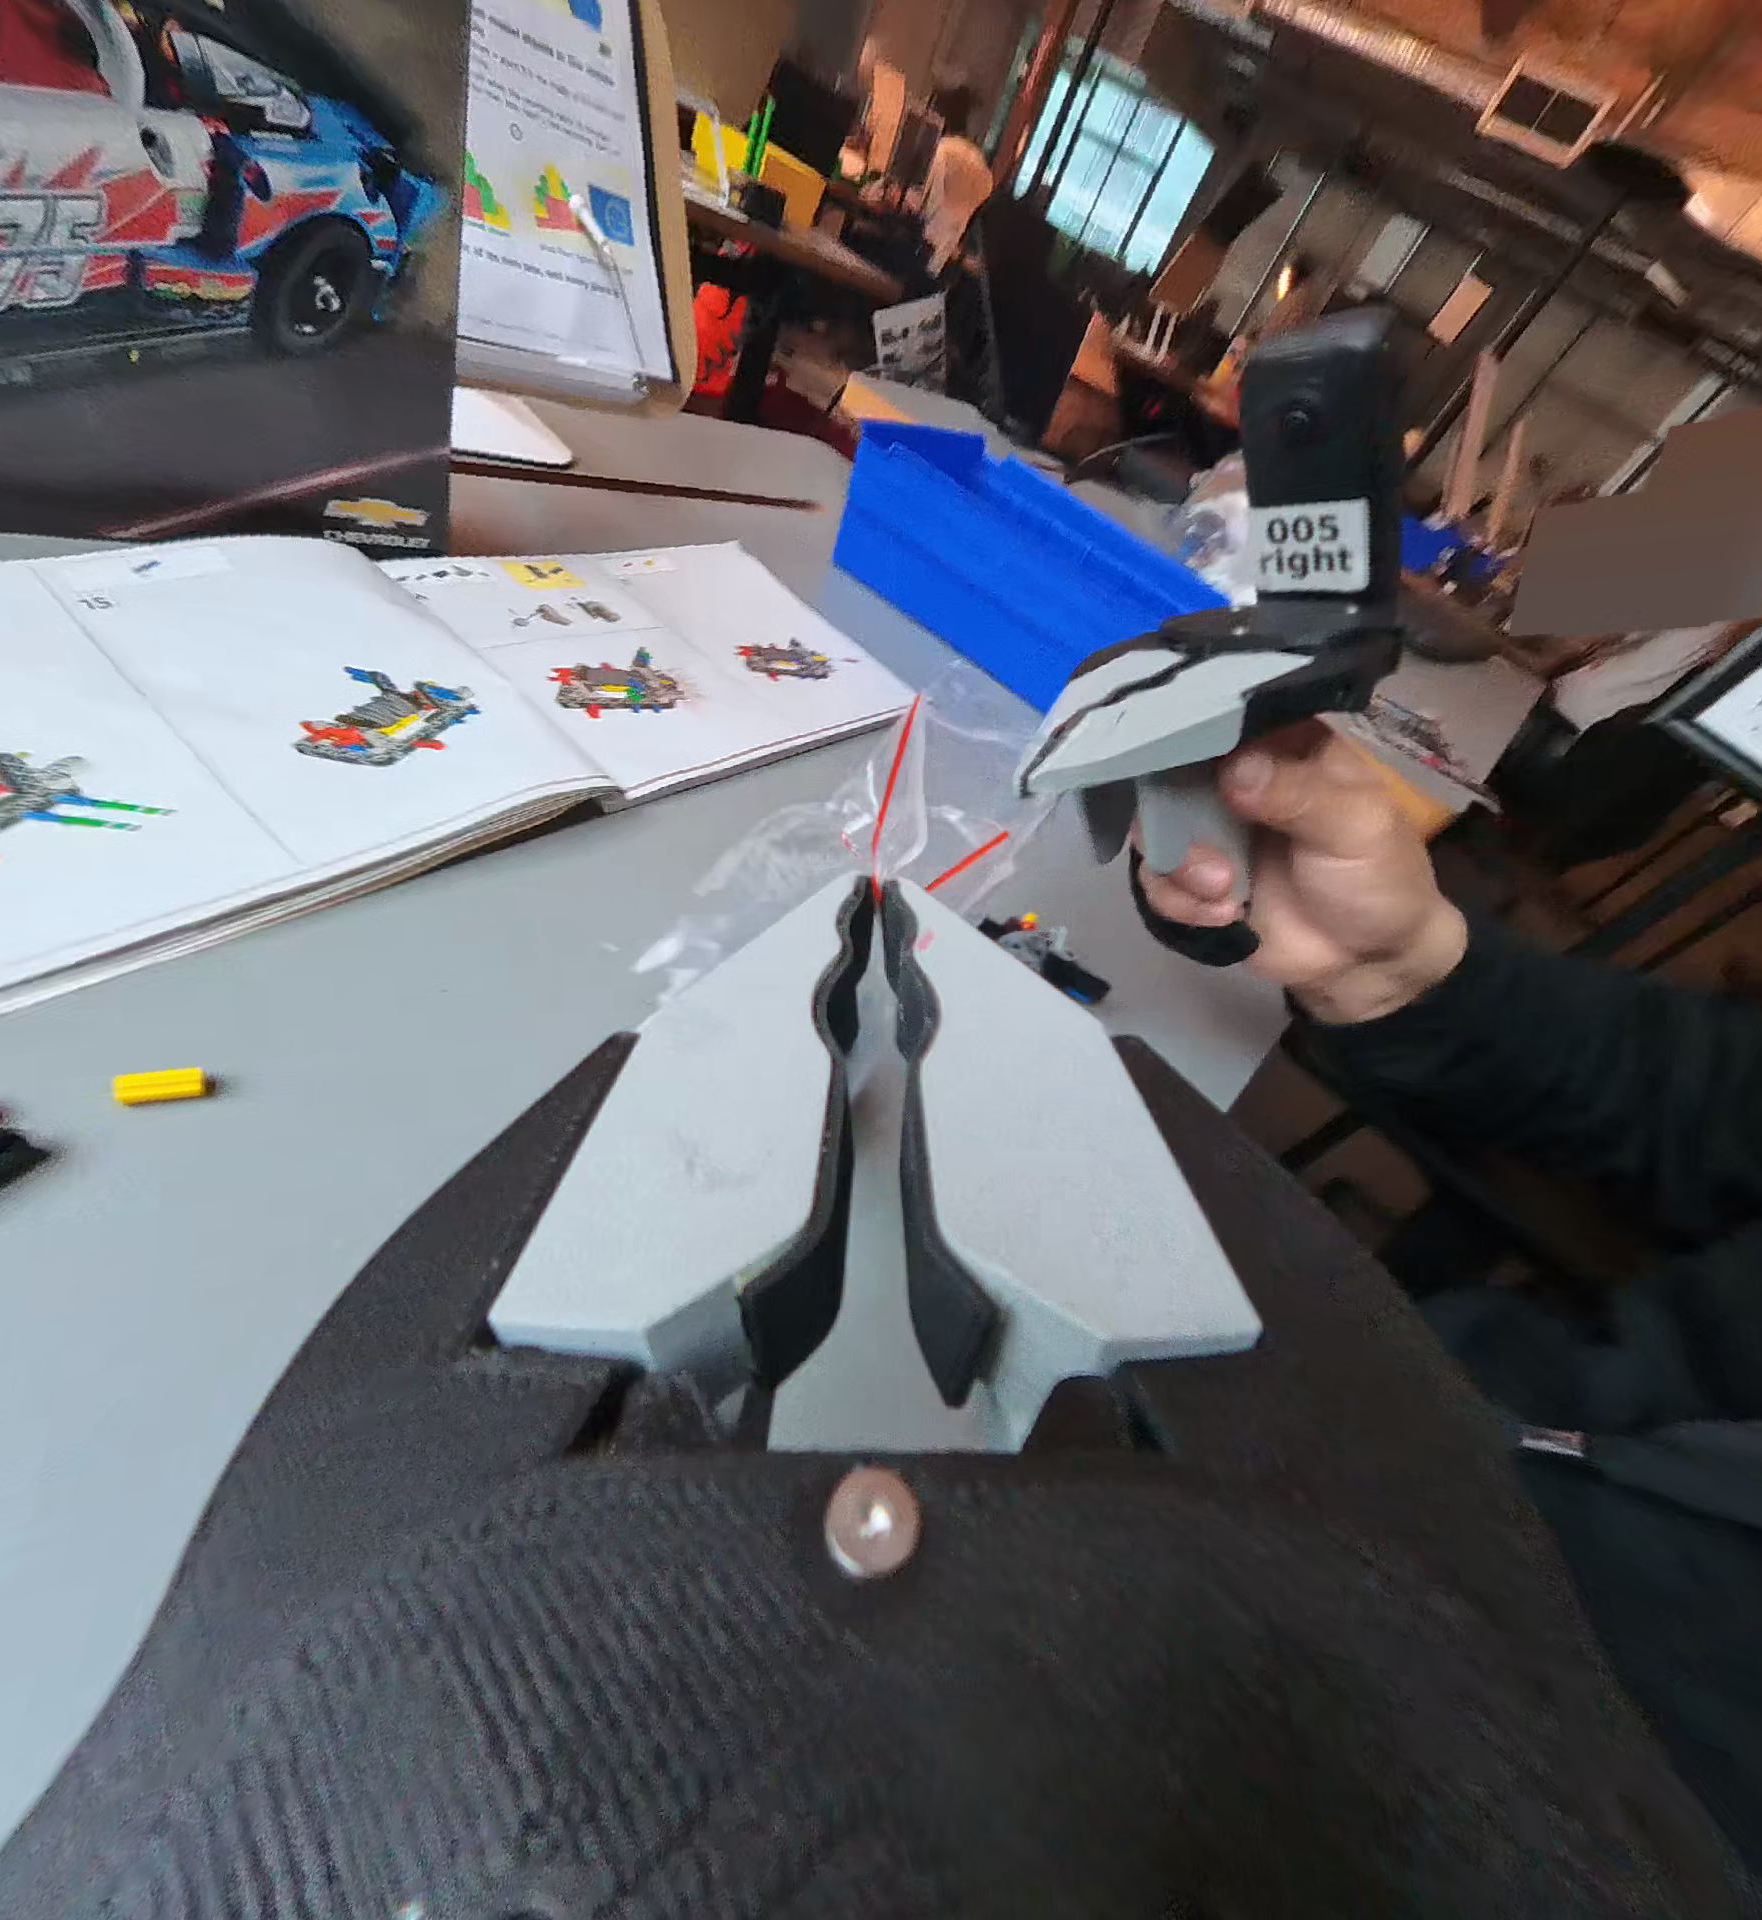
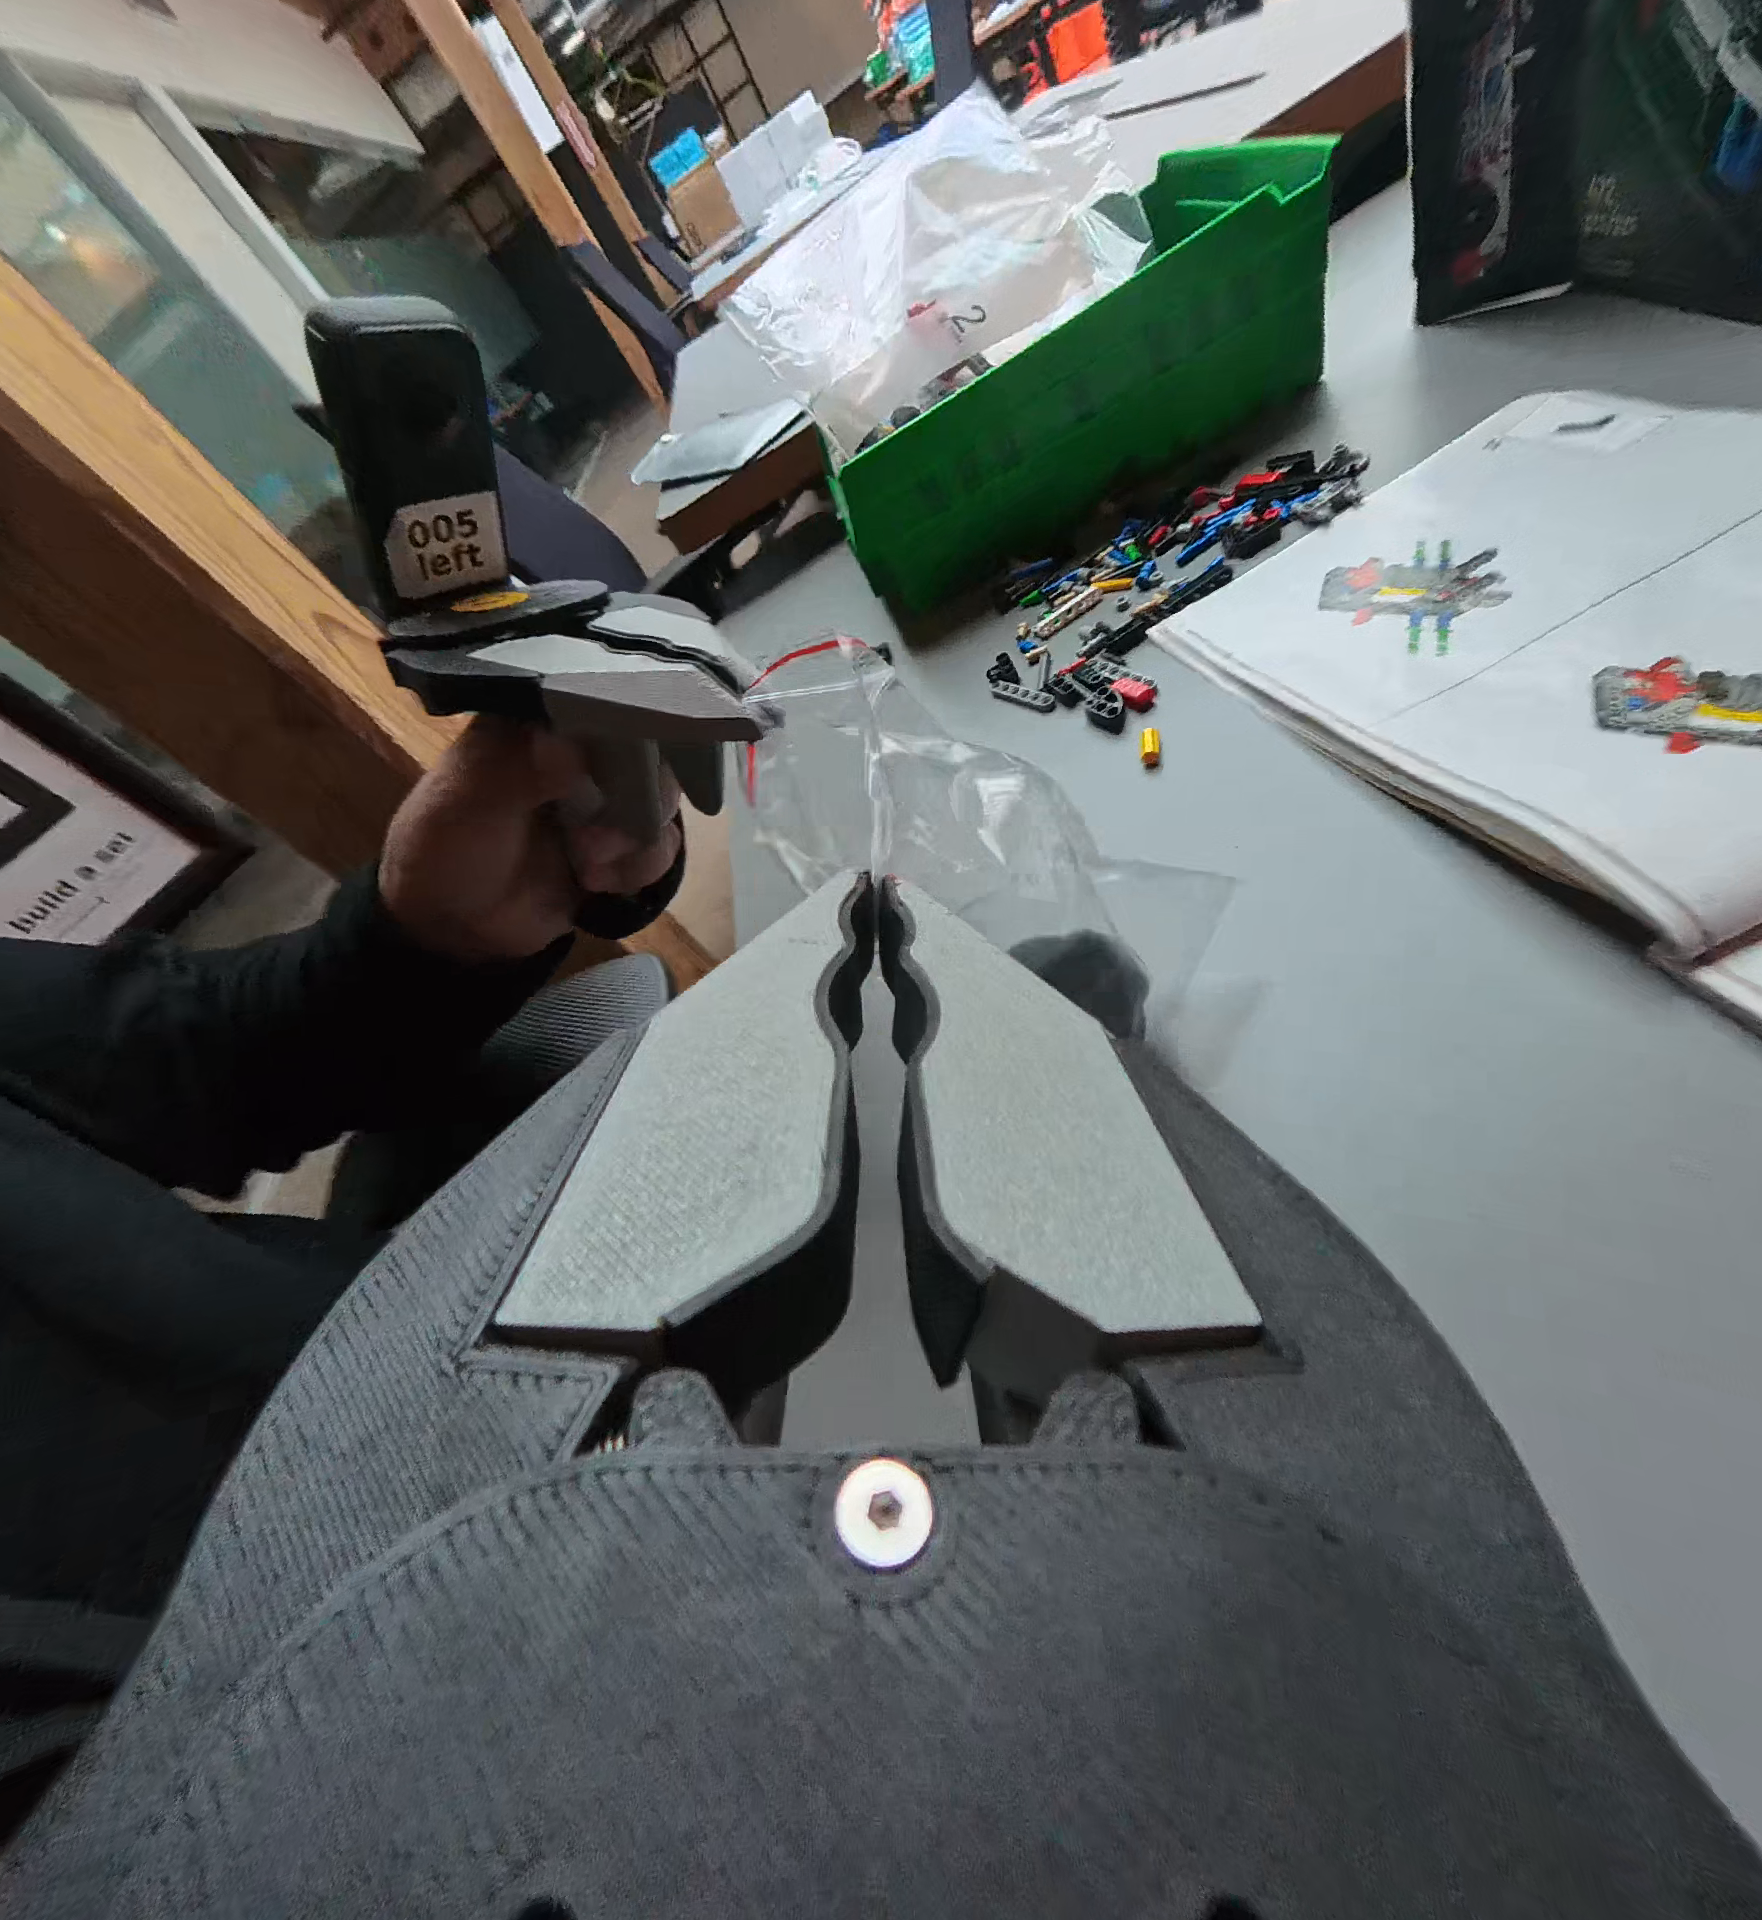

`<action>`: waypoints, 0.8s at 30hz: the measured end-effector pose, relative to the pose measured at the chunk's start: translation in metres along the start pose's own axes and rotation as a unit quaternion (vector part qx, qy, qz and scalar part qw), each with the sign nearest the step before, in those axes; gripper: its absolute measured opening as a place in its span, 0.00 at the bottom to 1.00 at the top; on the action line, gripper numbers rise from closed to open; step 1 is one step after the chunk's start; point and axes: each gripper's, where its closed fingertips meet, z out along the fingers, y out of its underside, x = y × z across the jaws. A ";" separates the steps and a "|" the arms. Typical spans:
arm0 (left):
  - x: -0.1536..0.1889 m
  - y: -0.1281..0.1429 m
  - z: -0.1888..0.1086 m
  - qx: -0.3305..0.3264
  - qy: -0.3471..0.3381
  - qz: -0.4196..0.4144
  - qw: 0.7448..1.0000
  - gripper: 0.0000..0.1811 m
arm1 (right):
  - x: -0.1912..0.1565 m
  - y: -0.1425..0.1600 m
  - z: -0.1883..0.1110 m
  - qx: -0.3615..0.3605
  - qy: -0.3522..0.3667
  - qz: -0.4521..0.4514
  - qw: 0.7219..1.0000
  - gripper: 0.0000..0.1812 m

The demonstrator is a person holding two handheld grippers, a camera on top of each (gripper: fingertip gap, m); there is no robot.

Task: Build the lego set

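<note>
A clear plastic bag (image 1: 892, 821) with a red zip strip hangs between both grippers above the grey table (image 1: 389, 1195). My left gripper (image 1: 875, 889) is shut on the bag's edge. It also shows in the right wrist view (image 2: 765, 713), pinching the strip end. My right gripper (image 2: 875, 883) is shut on another edge of the bag (image 2: 950, 800). It shows at the right of the left wrist view (image 1: 1031, 777). Many small loose lego pieces (image 2: 1147, 613) lie by the open instruction booklet (image 2: 1583, 665). A yellow piece (image 1: 162, 1086) lies alone on the table.
A green bin (image 2: 1085, 457) with plastic bags in it stands beyond the loose pieces. A blue bin (image 1: 991, 561) and the set's box (image 1: 181, 260) stand at the back. The booklet (image 1: 285, 727) covers the table's far left. Small dark pieces (image 1: 1048, 951) lie under the bag. Some 8 cm of space lies between my two pairs of fingers. The yellow piece (image 1: 162, 1086) lies around 20 cm away from my left fingertips. My right wrist view (image 2: 1151, 744) looks at it from another angle.
</note>
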 end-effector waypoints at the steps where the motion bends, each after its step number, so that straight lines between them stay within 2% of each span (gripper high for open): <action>1: 0.009 0.002 -0.002 0.009 0.015 -0.002 1.000 0.00 | -0.005 0.001 0.000 0.006 0.014 -0.033 0.999 0.00; 2: 0.020 0.006 -0.004 0.008 0.037 0.000 0.999 0.00 | -0.015 0.002 -0.001 0.014 0.010 -0.070 0.997 0.00; 4: 0.036 0.022 -0.007 -0.032 0.060 0.012 0.998 0.00 | -0.033 0.015 0.001 -0.007 0.003 -0.125 0.992 0.00; 8: 0.050 0.045 -0.019 -0.085 0.079 0.037 0.992 0.04 | -0.047 0.039 0.004 -0.044 -0.009 -0.168 0.985 0.00; 10: 0.056 0.052 -0.022 -0.114 0.095 0.032 0.988 0.09 | -0.051 0.043 0.001 -0.042 -0.019 -0.171 0.984 0.00; 12: 0.064 0.054 -0.022 -0.128 0.108 0.037 0.985 0.09 | -0.050 0.047 -0.003 -0.042 -0.023 -0.164 0.985 0.00; 18: 0.054 0.057 -0.013 -0.145 0.077 0.092 0.982 0.09 | -0.046 0.039 -0.007 -0.025 -0.042 -0.121 0.992 0.00; 24: 0.048 0.054 -0.013 -0.140 0.097 0.054 0.984 0.12 | -0.048 0.037 -0.002 -0.035 -0.049 -0.125 0.990 0.00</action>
